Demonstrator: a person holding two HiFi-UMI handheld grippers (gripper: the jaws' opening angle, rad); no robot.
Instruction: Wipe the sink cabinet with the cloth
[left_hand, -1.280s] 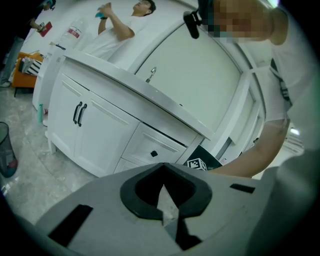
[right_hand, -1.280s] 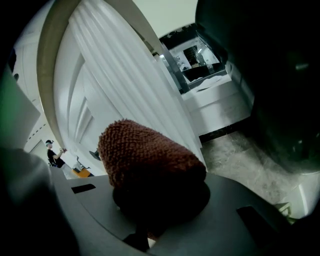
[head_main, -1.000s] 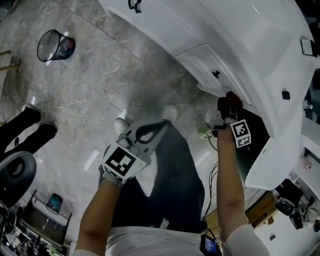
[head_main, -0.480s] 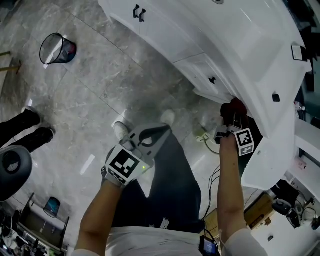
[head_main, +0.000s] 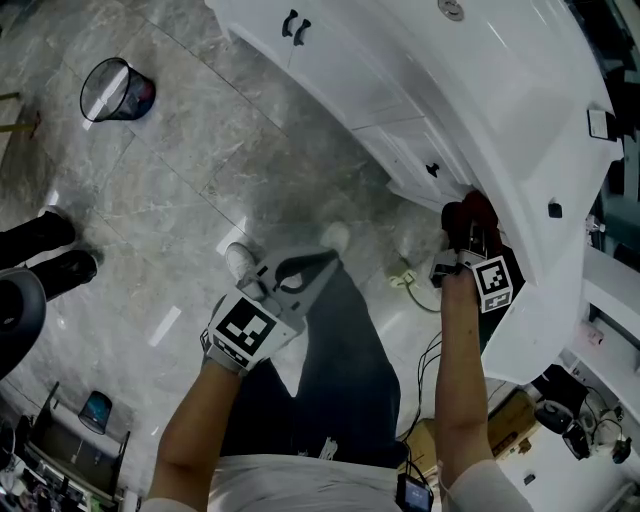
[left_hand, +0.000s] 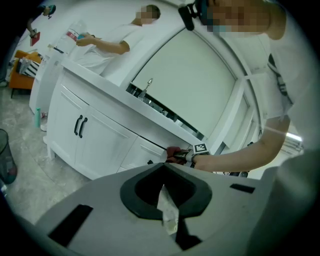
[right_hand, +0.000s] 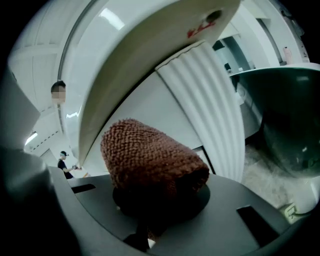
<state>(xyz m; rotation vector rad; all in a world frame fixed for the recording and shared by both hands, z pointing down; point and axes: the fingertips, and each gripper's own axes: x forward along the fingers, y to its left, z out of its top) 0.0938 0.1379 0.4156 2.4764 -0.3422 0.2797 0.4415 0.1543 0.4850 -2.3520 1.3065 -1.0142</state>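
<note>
Hiding the right gripper's (head_main: 466, 240) jaws, the red-brown cloth (right_hand: 150, 160) clenched in them sits under the sink cabinet (head_main: 400, 110) edge. Left gripper (head_main: 300, 272) is clenched w/ an unclear pale scrap.

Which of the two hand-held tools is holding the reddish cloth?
The right tool, by the white sink cabinet: its jaws are shut on the knitted reddish-brown cloth. The left tool hangs over the floor, shut, with no cloth.
</note>
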